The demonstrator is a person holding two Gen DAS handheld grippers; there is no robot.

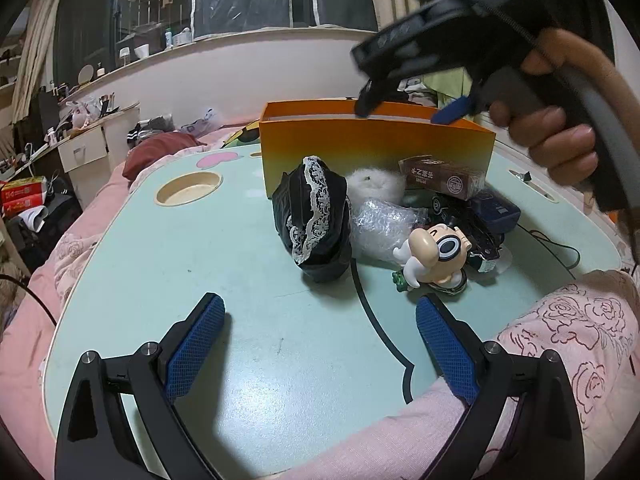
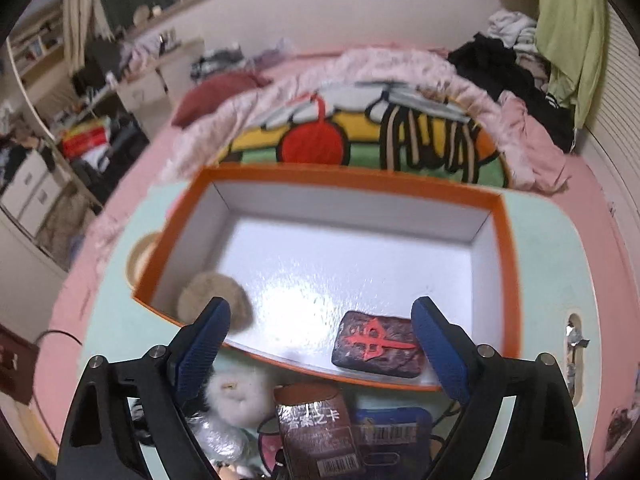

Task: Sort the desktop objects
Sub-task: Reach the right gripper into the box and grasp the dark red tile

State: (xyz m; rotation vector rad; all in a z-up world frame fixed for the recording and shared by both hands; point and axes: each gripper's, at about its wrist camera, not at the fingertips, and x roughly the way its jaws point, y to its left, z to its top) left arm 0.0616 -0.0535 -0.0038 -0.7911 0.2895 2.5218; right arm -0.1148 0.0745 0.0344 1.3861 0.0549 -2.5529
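An orange box [image 1: 376, 142] with a white inside [image 2: 506, 248] stands at the far side of the pale green table [image 1: 200, 264]. In it lie a dark tile with a red mark [image 2: 378, 342] and a tan furry disc [image 2: 216, 304]. My right gripper [image 2: 320, 344] is open and empty above the box's near wall; it shows in the left wrist view [image 1: 404, 114]. My left gripper [image 1: 320, 340] is open and empty, low over the table's near part. In front of the box lie a black lace pouch [image 1: 314, 220], a white fluffy ball [image 1: 374, 184], bubble wrap [image 1: 380, 224], a brown card box [image 1: 440, 178], a cartoon figurine [image 1: 432, 256] and a dark blue box [image 1: 496, 208].
A round cup hole [image 1: 188, 188] is at the table's far left. A pink floral quilt [image 1: 568, 340] covers the table's near right edge. A black cable [image 1: 556, 246] runs across the right side. Bed, clothes and furniture surround the table.
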